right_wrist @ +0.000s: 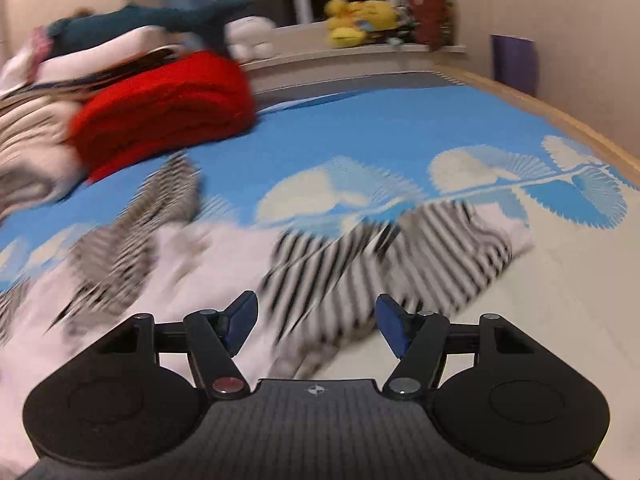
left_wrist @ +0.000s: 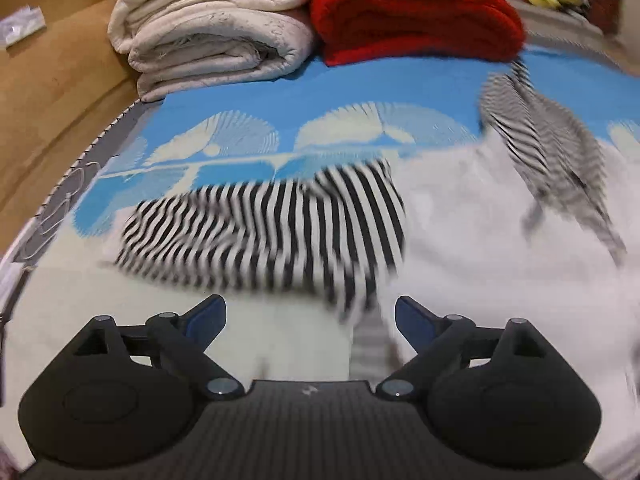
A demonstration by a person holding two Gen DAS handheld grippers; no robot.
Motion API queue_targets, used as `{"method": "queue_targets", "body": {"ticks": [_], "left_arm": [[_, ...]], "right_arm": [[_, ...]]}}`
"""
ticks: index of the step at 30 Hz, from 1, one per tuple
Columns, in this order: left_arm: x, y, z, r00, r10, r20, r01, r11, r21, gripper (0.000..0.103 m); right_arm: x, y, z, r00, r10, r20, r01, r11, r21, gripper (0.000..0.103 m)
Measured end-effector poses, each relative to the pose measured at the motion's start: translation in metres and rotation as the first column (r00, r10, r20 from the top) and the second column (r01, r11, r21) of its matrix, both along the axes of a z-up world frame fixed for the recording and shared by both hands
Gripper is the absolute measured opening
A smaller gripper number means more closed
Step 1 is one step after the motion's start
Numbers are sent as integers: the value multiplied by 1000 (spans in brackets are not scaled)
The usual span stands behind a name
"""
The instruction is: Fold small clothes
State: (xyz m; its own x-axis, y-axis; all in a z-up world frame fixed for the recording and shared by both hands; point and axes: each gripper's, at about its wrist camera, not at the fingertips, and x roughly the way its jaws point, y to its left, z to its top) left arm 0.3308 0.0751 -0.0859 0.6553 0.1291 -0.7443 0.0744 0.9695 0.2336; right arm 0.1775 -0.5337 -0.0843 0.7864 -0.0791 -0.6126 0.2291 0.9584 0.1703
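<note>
A small white garment with black-and-white striped sleeves lies spread on the blue patterned bed cover. In the left wrist view one striped sleeve [left_wrist: 272,232] lies just beyond my left gripper [left_wrist: 310,318], which is open and empty; the other sleeve [left_wrist: 552,160] stretches off to the far right across the white body [left_wrist: 472,216]. In the right wrist view a striped sleeve [right_wrist: 384,256] lies just ahead of my right gripper [right_wrist: 316,320], which is open and empty; the other sleeve [right_wrist: 136,232] lies at the left. Both views are motion-blurred.
A folded cream blanket [left_wrist: 212,28] and a folded red blanket [left_wrist: 412,12] are stacked at the head of the bed; the red one also shows in the right wrist view [right_wrist: 164,108]. A wooden bed frame [left_wrist: 60,80] runs along the left. Yellow plush toys [right_wrist: 360,22] sit on a shelf.
</note>
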Motion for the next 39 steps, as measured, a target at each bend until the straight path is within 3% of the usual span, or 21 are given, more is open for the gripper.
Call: {"method": "queue_targets", "body": {"ticks": [5, 9, 12, 14, 18, 20, 23, 26, 28, 33, 36, 39], "left_arm": [[-92, -3, 12, 989, -134, -59, 132, 991, -25, 95], [-152, -15, 4, 970, -221, -101, 217, 975, -48, 95], [-184, -23, -13, 957, -249, -150, 243, 968, -59, 95], [-194, -26, -30, 948, -245, -203, 237, 969, -62, 95], [-183, -23, -58, 951, -166, -263, 161, 986, -39, 95], [-165, -18, -57, 958, -115, -263, 106, 993, -47, 95], [-142, -10, -40, 971, -63, -231, 31, 990, -140, 95], [-118, -11, -22, 989, -16, -149, -4, 991, -134, 96], [-100, -16, -22, 989, -11, -147, -6, 993, -115, 100], [-86, -26, -39, 982, -22, -188, 9, 998, -67, 100], [-94, -19, -42, 974, -36, -223, 12, 994, -106, 100], [-109, -12, -44, 964, -20, -264, -21, 988, -155, 100]], "right_arm": [[-62, 61, 22, 980, 193, -44, -192, 981, 40, 66], [-97, 116, 26, 931, 357, -70, -355, 934, 38, 58], [-112, 155, 12, 888, 428, -166, -430, 902, 23, 52], [-114, 168, -6, 879, 409, -243, -422, 907, 2, 52], [-98, 168, -43, 875, 291, -387, -332, 942, -43, 53], [-85, 161, -58, 876, 242, -418, -283, 958, -39, 53], [-68, 142, -53, 922, 176, -344, -180, 983, 18, 49], [-49, 122, -28, 973, 105, -206, -95, 994, 55, 50], [-33, 116, -24, 977, 108, -186, -99, 994, 55, 51], [-12, 115, -42, 959, 117, -257, -99, 992, 82, 51], [-21, 117, -42, 957, 131, -259, -113, 990, 85, 51], [-36, 112, -37, 955, 140, -261, -101, 982, 157, 53]]}}
